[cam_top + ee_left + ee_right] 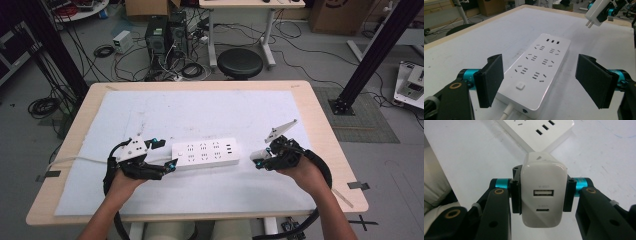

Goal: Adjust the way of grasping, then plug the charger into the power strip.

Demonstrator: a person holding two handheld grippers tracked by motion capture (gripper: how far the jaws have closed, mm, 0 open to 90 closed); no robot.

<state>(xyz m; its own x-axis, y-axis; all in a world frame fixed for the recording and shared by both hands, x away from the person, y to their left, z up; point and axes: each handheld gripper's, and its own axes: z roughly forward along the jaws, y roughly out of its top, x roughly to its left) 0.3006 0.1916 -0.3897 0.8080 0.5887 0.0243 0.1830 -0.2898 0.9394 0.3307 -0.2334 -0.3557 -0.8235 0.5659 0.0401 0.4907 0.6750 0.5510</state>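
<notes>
The right gripper (541,195) was clamped on a white USB charger (544,195), its two black jaws pressing the charger's flanks. In the right gripper view the charger's rear face, with one rectangular port above a smaller oval one, looked back at the camera, and its far end pointed toward the end of the white power strip (541,132) that carries three small slots. In the left gripper view the charger (596,13) hung in the air beyond that end of the strip, its two metal prongs pointing down and clear of the surface. In the high view the right gripper (260,159) sat just beside the strip's right end, apart from it, held by the person's right hand (300,170), whose forearm came in from the bottom right and angled inward.

The left gripper (539,82) stood wide open, its jaws spread on either side of the power strip's (536,75) near end, where the button and the white cord (506,112) are; neither pad touched the strip. In the high view the left gripper (170,165) lay low at the strip's left end, gripped by the left hand (125,182), the forearm rising from the bottom left.

The power strip (206,153) lay flat on a white mat (200,110) covering the wooden table (325,130), near the front edge, between the two grippers.
</notes>
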